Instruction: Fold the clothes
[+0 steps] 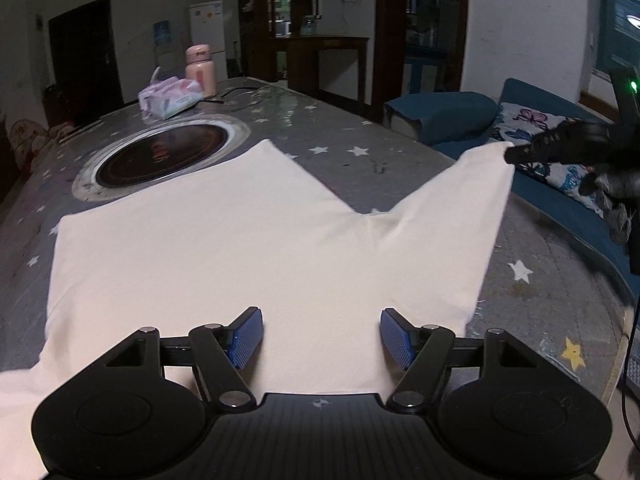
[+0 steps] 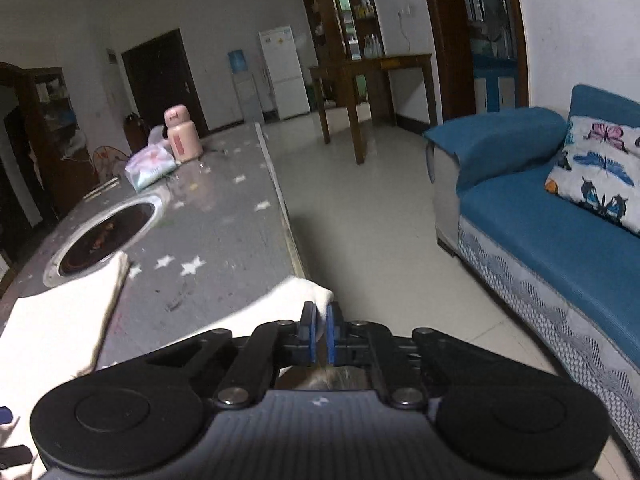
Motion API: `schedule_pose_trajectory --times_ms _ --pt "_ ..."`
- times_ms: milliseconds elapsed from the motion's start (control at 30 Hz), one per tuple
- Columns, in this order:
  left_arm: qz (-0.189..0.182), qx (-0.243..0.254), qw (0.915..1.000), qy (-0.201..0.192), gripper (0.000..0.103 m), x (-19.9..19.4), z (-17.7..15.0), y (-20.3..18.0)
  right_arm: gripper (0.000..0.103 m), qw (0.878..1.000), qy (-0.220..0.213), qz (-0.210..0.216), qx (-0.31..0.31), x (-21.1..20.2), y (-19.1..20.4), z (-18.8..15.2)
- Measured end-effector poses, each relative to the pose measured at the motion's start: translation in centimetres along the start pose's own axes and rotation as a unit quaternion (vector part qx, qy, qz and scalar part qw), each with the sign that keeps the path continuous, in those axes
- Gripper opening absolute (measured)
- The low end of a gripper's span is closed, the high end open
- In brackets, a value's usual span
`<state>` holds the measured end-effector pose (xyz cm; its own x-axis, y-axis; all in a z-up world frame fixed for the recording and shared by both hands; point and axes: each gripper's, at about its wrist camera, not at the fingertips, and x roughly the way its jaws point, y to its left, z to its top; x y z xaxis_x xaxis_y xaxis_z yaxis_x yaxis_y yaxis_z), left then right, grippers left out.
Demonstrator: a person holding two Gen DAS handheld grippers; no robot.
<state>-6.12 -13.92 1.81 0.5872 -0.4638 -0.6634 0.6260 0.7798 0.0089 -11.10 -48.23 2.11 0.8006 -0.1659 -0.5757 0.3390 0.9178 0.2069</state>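
A cream-white garment (image 1: 224,240) lies spread on the grey star-patterned table (image 1: 320,136). My left gripper (image 1: 322,334) is open and empty, its blue pads just above the garment's near part. My right gripper (image 1: 520,152) is shut on one corner of the garment and lifts it up at the table's right side. In the right wrist view that gripper (image 2: 320,330) pinches the white corner (image 2: 304,292) between its blue pads, over the table's edge. The rest of the garment (image 2: 60,320) lies to the left.
A round black inset cooktop (image 1: 160,156) sits in the table beyond the garment. A tissue pack (image 1: 170,96) and a pink flask (image 1: 200,66) stand at the far end. A blue sofa (image 2: 552,224) with a butterfly cushion (image 2: 600,168) stands to the right across tiled floor.
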Motion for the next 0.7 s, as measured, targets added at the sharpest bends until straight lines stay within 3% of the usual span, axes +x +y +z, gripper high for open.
schedule_pose_trajectory --times_ms 333,500,700 --pt "-0.008 0.019 0.9998 -0.008 0.071 0.1 0.0 -1.0 0.005 0.999 -0.019 0.040 -0.018 -2.6 2.2 2.5" --pt "0.012 -0.012 0.9992 -0.035 0.078 -2.1 0.2 1.6 0.005 0.993 -0.033 0.106 -0.044 -5.5 6.3 4.7" --pt "0.075 -0.054 0.9942 -0.055 0.083 -5.4 -1.0 6.7 0.005 0.974 -0.031 0.201 -0.099 -7.5 13.8 5.8"
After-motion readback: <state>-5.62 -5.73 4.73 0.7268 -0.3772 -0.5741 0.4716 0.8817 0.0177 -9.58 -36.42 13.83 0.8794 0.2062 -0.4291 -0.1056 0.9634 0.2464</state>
